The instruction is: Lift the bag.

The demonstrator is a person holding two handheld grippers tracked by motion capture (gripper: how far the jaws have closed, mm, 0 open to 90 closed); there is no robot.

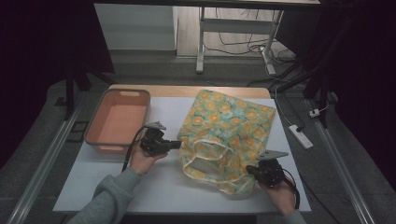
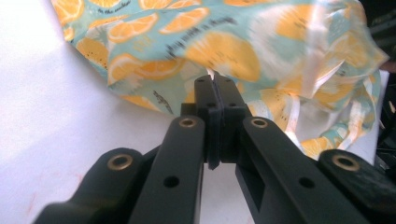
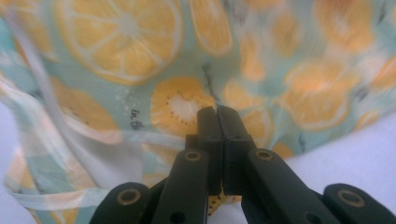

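A cloth bag (image 1: 224, 126) printed with orange slices on pale green lies on the white table (image 1: 159, 186), its mouth and handles toward the person. My left gripper (image 1: 179, 144) is at the bag's left edge, near the mouth. In the left gripper view its jaws are pressed together at the tip (image 2: 215, 81), with the bag (image 2: 224, 51) fabric pinched there. My right gripper (image 1: 250, 170) is at the bag's near right corner. Its jaws (image 3: 217, 109) are closed too, and a bit of the bag (image 3: 177, 56) cloth shows between them lower down.
An empty orange bin (image 1: 119, 122) stands at the table's left, just beyond the left hand. A power strip (image 1: 301, 136) lies on the floor off the right edge, and desk legs (image 1: 201, 42) stand behind the table.
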